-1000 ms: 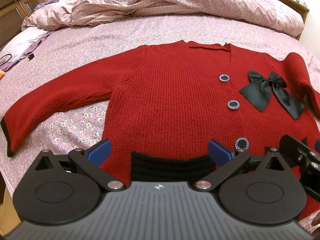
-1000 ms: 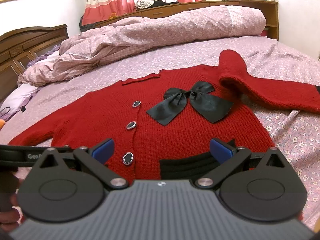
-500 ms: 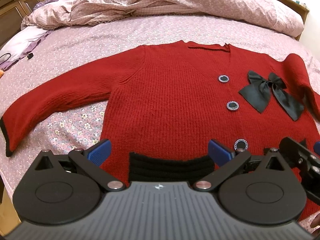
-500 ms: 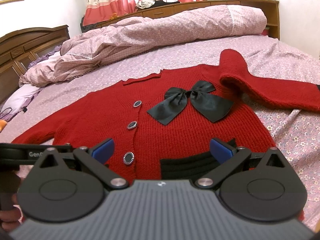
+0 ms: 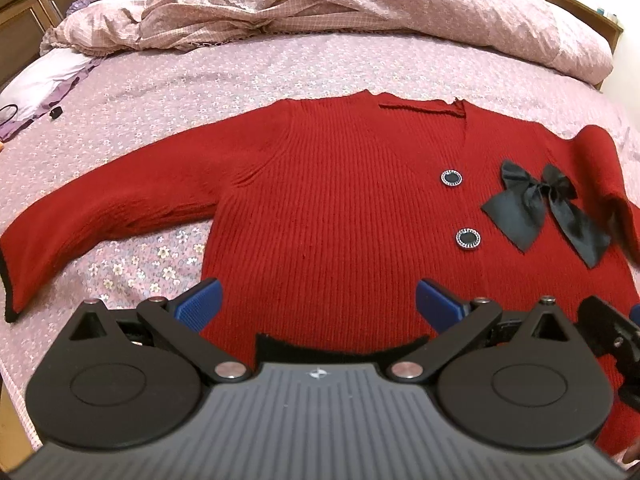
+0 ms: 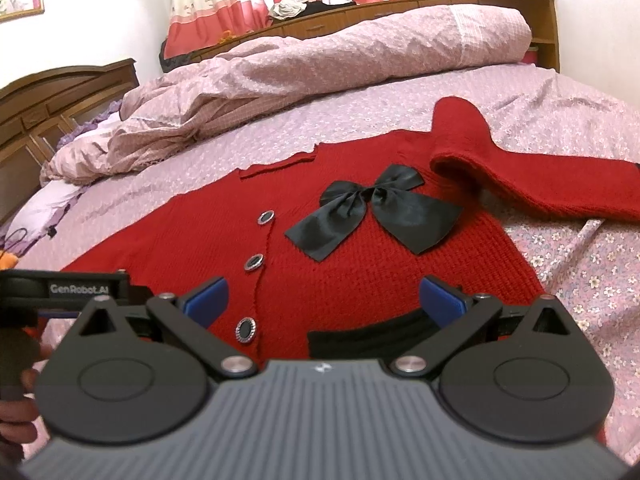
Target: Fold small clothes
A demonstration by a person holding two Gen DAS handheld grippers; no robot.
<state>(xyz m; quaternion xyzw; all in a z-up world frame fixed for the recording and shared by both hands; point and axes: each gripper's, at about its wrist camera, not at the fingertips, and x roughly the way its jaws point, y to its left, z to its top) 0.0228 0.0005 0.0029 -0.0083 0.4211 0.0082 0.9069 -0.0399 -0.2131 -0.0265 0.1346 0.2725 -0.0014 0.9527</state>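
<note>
The bed sheet (image 5: 132, 256) lies bare beside the red cardigan (image 5: 340, 216) under its outstretched sleeve (image 5: 100, 208), so a gripper could pass there, and also in the wide strip between the collar and the crumpled duvet (image 5: 320, 4), which blocks the far side. On the other side, the folded-over sleeve (image 6: 520, 176) rises as a hump near the black bow (image 6: 372, 208). The left gripper (image 5: 316, 304) and right gripper (image 6: 324, 300), both spread wide, hang close side by side over the black hem (image 6: 360, 336).

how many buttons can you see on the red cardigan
3, in a line down the cardigan front: top button left of the bow, middle, bottom near the hem.
</note>
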